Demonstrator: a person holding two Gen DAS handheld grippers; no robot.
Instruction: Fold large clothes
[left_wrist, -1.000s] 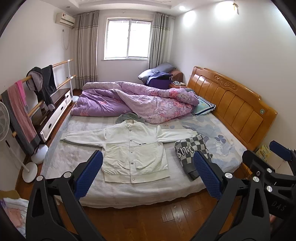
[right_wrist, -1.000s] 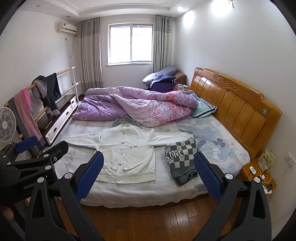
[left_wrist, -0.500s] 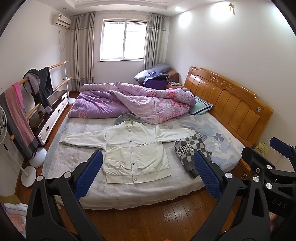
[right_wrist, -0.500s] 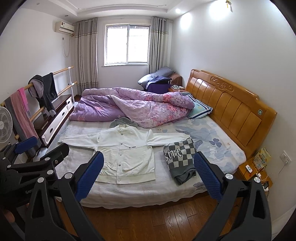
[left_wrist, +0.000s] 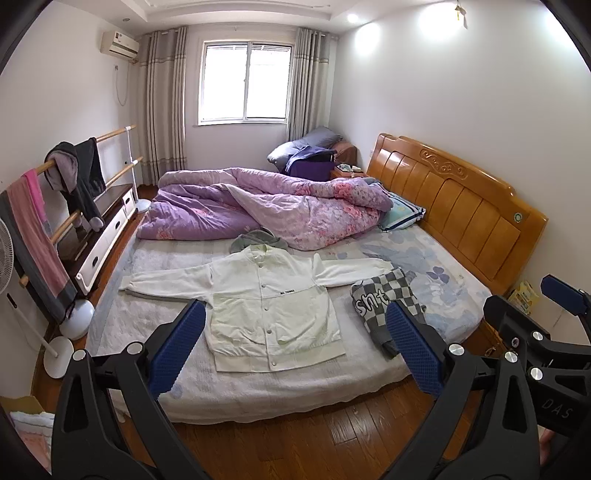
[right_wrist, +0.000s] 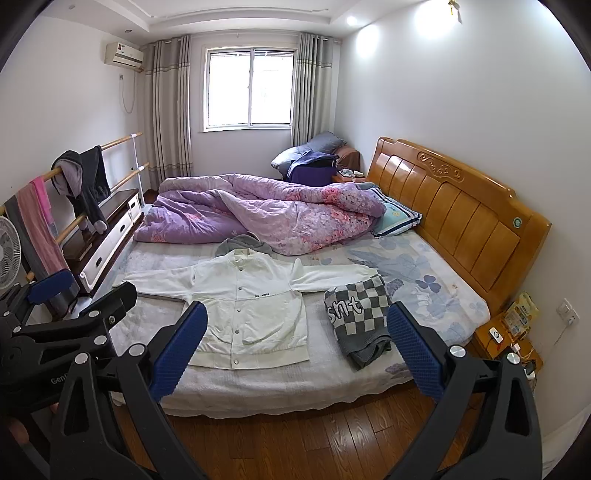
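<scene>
White snap-button jacket (left_wrist: 273, 306) lies flat on the bed (left_wrist: 258, 387), sleeves spread, at 12 o'clock of both grippers. Checkered folded garment (right_wrist: 360, 314) sits at its 3 o'clock. Left gripper (left_wrist: 295, 349) and right gripper (right_wrist: 295, 349) hang over the floor, jaws spread wide, holding nothing.

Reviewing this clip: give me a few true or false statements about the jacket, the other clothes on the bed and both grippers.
1. The white jacket lies flat with both sleeves spread out. True.
2. The checkered garment lies on top of the jacket's chest. False: it lies beside the jacket, by its sleeve end on the headboard side.
3. The left gripper is open and holds nothing. True.
4. The right gripper grips a sleeve. False: it is open, short of the bed.
5. The purple quilt is neatly folded. False: it lies bunched up.
</scene>
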